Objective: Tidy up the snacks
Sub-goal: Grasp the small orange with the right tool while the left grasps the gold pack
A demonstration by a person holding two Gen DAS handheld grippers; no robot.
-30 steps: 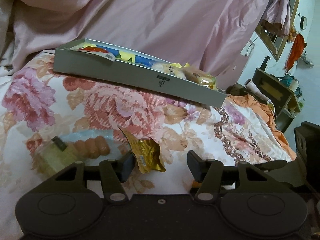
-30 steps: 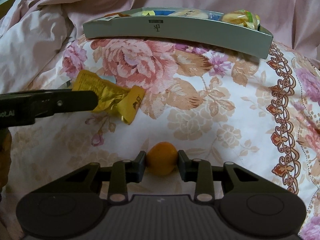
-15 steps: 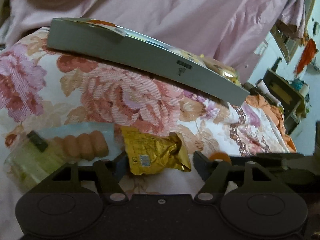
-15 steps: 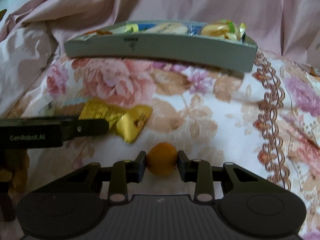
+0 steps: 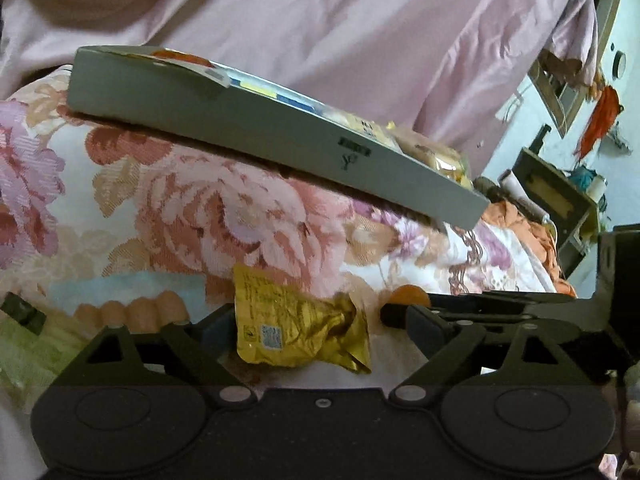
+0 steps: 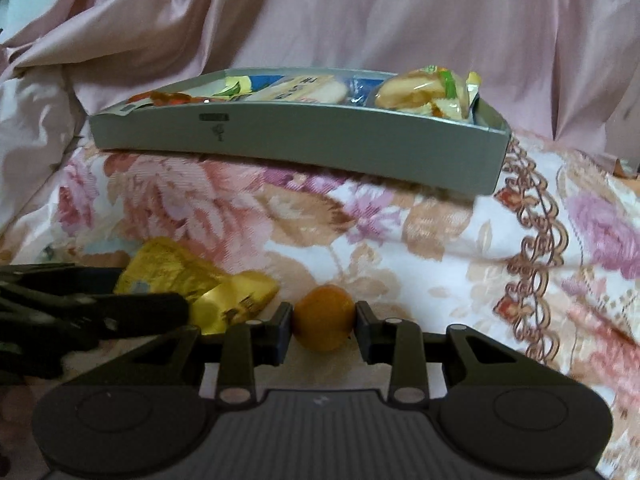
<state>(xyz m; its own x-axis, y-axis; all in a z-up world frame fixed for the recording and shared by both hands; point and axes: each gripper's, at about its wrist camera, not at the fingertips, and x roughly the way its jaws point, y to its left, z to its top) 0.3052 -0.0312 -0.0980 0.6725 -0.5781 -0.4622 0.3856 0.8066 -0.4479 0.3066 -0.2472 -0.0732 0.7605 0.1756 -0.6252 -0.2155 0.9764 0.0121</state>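
Now left gripper (image 5: pixel 300 320), jaws just opened wide, straddles gold snack packet (image 5: pixel 296 328): close squarely mid-packet. Right gripper (image 6: pixel 324 322) clamps small orange (image 6: pixel 324 322); carry to far grey tray (image 6: pixel 304 136).

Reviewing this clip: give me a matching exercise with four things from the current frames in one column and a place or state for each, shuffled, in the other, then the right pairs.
Things:
1. orange fruit
2. gold packet
3. grey box
4. left gripper

Places or states:
A. holds several wrapped snacks, at the far side of the floral bedspread
B. gripped between the right gripper's fingers
C. jaws just been opening, now wide
D. lies on the bedspread between open fingers, not gripped

Pairs: 1-B, 2-D, 3-A, 4-C
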